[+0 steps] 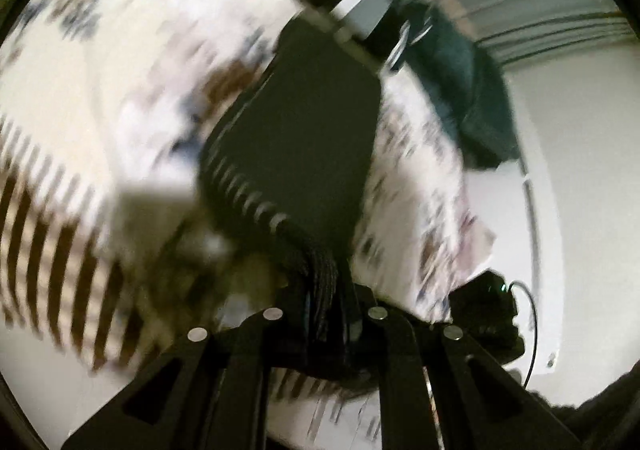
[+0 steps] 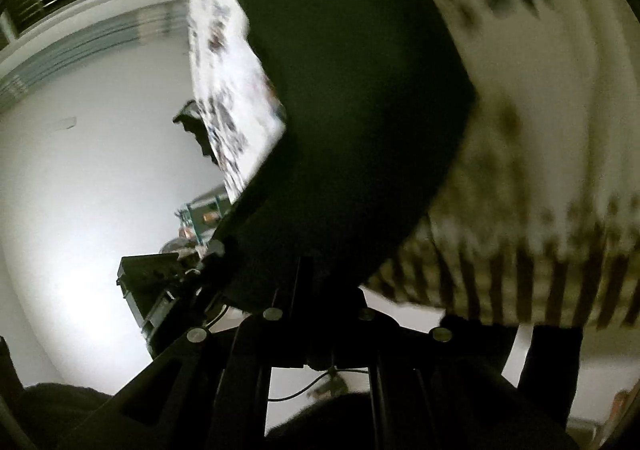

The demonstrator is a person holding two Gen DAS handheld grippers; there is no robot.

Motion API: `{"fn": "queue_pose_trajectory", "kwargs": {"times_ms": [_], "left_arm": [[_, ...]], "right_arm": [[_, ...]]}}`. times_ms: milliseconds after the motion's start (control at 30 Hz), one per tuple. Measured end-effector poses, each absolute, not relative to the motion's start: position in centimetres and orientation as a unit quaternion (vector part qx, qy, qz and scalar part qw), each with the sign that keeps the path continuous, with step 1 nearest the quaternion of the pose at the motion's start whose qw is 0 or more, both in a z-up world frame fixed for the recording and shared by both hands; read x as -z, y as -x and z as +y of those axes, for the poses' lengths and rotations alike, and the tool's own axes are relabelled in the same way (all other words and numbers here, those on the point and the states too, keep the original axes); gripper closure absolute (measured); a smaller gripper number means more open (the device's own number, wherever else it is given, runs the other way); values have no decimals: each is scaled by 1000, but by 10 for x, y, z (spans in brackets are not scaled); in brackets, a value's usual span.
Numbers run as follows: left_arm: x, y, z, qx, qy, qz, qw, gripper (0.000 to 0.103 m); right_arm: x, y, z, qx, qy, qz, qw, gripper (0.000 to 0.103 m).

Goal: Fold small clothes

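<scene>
Both wrist views are heavily blurred. One small dark garment [image 1: 296, 138] is held up off a patterned bedspread [image 1: 100, 50], one edge gathered into each of the two grippers.

In the left wrist view the garment's long axis runs from the tongs at 6 o'clock up toward 12 o'clock, leaning slightly right. A row of pale dashes lines its lower left edge. The left gripper [image 1: 326, 314] points up the frame, and its tongs are pinched on a bunched corner of the garment. The bedspread, white with dark flecks and a brown striped border, fills the frame from 8 to 12 o'clock. A second, teal cloth [image 1: 460, 70] lies at 2 o'clock, apart from the dark garment. A small black device [image 1: 484, 314] with a cable sits at 4 o'clock.

In the right wrist view the same garment [image 2: 352, 90] rises from 6 o'clock toward 12 o'clock, covering the centre. The right gripper [image 2: 318, 314] points up the frame; the cloth hides its fingertips, though the garment appears clamped between them. The bedspread [image 2: 540, 130] shows at 3 o'clock, and a white wall [image 2: 80, 170] at 9 o'clock.
</scene>
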State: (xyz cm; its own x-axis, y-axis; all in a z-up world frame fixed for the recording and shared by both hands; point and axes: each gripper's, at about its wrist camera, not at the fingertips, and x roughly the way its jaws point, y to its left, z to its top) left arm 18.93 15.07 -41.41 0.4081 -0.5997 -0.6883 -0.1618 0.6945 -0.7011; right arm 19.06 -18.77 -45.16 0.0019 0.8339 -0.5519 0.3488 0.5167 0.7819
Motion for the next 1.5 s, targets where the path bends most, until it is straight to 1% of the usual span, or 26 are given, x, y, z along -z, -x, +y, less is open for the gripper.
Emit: {"fn": "queue_pose_trajectory", "kwargs": {"times_ms": [167,300,433,633,667,733,800,833,867,900,967,1033,1133,1167,1200,1267,1367,1433,1500], "left_arm": [[403,-272,148,166,377,463,785,95],[410,-345,149,171,364,438,804,95],[423,-415,149,173,351,434,812,95],[448,-498,144,164,336,451,811,93],[455,-513,143,157,334,460,808,91],[472,-540,144,146,340,480,796,89],[493,-564,146,134,350,502,779,74],[499,-569,148,130,355,504,777,53],[503,-573,151,133,366,500,773,42],[508,-575,153,133,375,499,769,40],[513,-572,158,135,393,503,758,40],[508,-556,162,143,399,495,759,40],[494,-515,167,150,376,487,774,40],[492,-497,170,145,372,490,775,40],[491,-477,173,141,374,491,774,40],[489,-437,180,127,378,495,772,39],[497,-370,180,107,388,514,758,36],[511,-335,178,111,428,518,732,36],[528,-312,172,115,481,509,705,30]], "right_arm": [[414,-295,-195,-216,-433,623,614,96],[406,-373,-211,-200,-416,589,664,96],[412,-453,-220,-172,-392,573,699,96],[436,-539,-230,-136,-363,573,722,96],[442,-552,-230,-131,-365,575,720,96],[462,-579,-230,-120,-371,584,712,96],[477,-597,-233,-104,-368,596,706,94],[484,-605,-234,-93,-362,604,704,92],[486,-608,-235,-88,-362,601,707,82],[486,-610,-235,-86,-358,598,712,62],[484,-606,-237,-91,-351,597,716,38],[481,-594,-238,-97,-337,605,715,37],[480,-569,-244,-99,-307,627,709,37],[481,-561,-248,-99,-300,635,705,35],[482,-550,-253,-96,-295,645,699,25],[484,-530,-267,-95,-293,657,688,14],[492,-505,-289,-83,-288,680,670,14],[497,-497,-301,-90,-290,687,660,14],[505,-498,-306,-102,-290,693,652,14]]}}
